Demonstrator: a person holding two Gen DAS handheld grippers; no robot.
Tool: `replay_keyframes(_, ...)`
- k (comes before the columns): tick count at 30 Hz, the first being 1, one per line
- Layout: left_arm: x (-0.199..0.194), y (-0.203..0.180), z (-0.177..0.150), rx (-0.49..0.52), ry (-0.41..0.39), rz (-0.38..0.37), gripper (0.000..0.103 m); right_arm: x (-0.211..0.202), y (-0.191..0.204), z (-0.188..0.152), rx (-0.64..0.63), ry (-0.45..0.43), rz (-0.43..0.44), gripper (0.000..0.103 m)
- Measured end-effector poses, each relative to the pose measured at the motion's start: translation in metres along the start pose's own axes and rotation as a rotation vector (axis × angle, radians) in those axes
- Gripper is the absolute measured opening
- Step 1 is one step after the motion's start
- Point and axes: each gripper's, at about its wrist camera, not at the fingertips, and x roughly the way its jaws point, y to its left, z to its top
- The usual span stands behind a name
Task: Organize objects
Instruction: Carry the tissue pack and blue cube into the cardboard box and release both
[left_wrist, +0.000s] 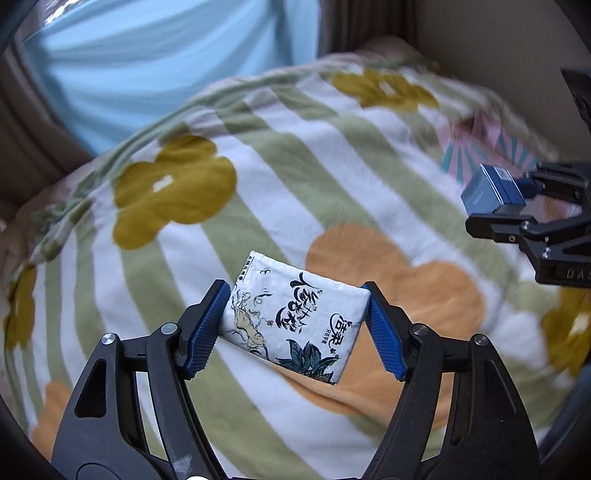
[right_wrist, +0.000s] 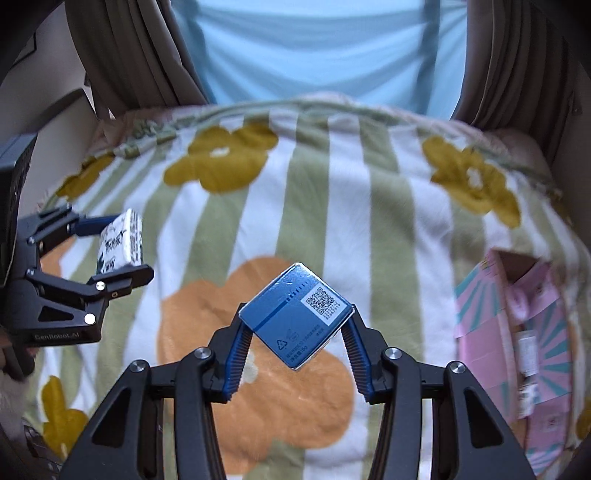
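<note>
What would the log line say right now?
left gripper: holds tissue pack | right gripper: holds blue box | both above blanket

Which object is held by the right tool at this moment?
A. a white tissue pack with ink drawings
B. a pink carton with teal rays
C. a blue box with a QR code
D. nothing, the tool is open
C: in the right wrist view the right tool clamps the blue box, its QR code facing up, above the flowered blanket.
</note>
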Motion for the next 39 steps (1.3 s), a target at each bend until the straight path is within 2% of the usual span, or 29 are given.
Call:
replay_keyframes(10,-0.110,-0.038,0.027,-0.283,-0.026,0.028,0.070,-0.108,-0.021,0.017,0.010,-0.027,0.009,0.045)
replay_keyframes(16,-0.161,-0.071,0.022,-0.437,-0.017,0.136,0.070,-0.150,-0.040,0.004,0.027,0.003,0.026,0.045)
replay_keyframes(18,-0.173,-0.080,0.014,-0.509,-0.027,0.141,0.070,-0.159,-0.045,-0.004,0.028,0.006,0.026,0.045)
replay_keyframes(22,-0.177,-0.094,0.005,-0.510,-0.014,0.150,0.070,-0.170,-0.052,-0.016,0.027,-0.001,0.024,0.045)
replay_keyframes(26,-0.189,-0.095,0.008,-0.560,-0.062,0.126,0.070,-0.179,-0.059,-0.018,0.027,-0.013,0.027,0.045)
replay_keyframes(31,-0.190,-0.105,0.021,-0.547,-0.088,0.113,0.070,-0.190,-0.071,-0.017,0.040,-0.035,0.020,0.045)
replay_keyframes(39,-0.178,-0.133,0.063,-0.456,-0.092,0.070,0.070,-0.202,-0.113,-0.020,0.108,-0.053,-0.027,0.045)
